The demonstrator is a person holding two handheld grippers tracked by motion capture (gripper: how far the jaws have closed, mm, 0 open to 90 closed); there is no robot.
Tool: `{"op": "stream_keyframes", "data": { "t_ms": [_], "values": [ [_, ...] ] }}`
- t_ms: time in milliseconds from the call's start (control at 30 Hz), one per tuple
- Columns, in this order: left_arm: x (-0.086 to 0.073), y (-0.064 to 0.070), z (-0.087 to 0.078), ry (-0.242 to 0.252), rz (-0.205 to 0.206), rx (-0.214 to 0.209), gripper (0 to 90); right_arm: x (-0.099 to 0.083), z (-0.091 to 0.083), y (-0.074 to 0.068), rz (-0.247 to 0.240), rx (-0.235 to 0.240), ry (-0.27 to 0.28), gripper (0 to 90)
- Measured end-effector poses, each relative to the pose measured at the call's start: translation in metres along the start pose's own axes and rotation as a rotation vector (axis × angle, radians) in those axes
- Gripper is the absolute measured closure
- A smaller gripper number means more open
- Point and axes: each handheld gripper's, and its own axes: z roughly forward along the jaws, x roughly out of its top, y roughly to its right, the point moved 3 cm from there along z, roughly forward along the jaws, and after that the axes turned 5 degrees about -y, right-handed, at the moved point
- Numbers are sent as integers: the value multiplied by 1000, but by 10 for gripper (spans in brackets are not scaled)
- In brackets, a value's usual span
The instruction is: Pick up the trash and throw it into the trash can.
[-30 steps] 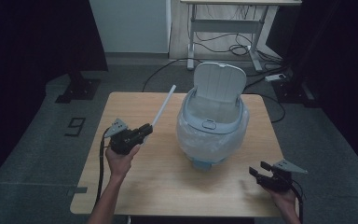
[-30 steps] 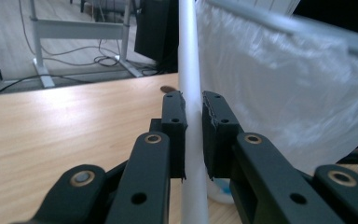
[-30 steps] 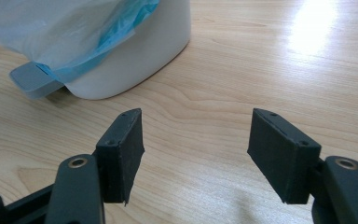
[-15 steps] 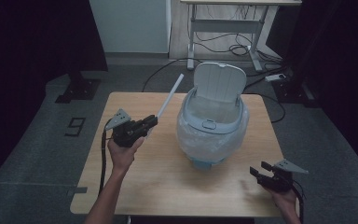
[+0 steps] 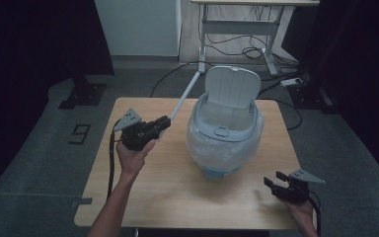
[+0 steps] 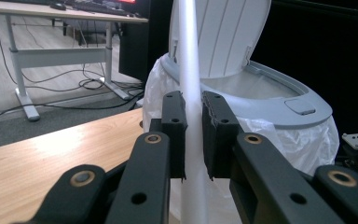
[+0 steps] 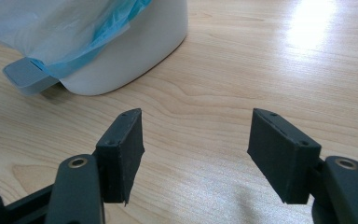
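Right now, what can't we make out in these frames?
- Bin contents: high view too distant; raised lid blocks the left gripper view.
- White rod far tip: cut off by the top edge in the left gripper view.
- Rod's near end: hidden behind the left hand-held gripper.
- Bin top: cut off in the right gripper view, past the open right hand-held gripper.

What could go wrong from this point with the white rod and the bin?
The left gripper pinches the long white rod near one end, so it may pivot or slip between the jaws. Its far tip sits close to the bin's raised lid and could knock it. The plastic liner might snag.
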Motion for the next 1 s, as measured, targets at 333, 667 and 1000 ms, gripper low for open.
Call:
{"op": "stream_keyframes", "data": {
  "t_ms": [333, 667, 1000],
  "values": [
    [10, 3, 2, 5, 6, -5, 799, 0, -1, 1, 3, -2, 5, 349],
    [22, 12, 12, -1, 29, -17, 799, -2, 1, 1, -6, 4, -5, 349],
    [32, 20, 22, -8, 43, -27, 799, -2, 1, 1, -11, 8, -11, 349]
  ]
}}
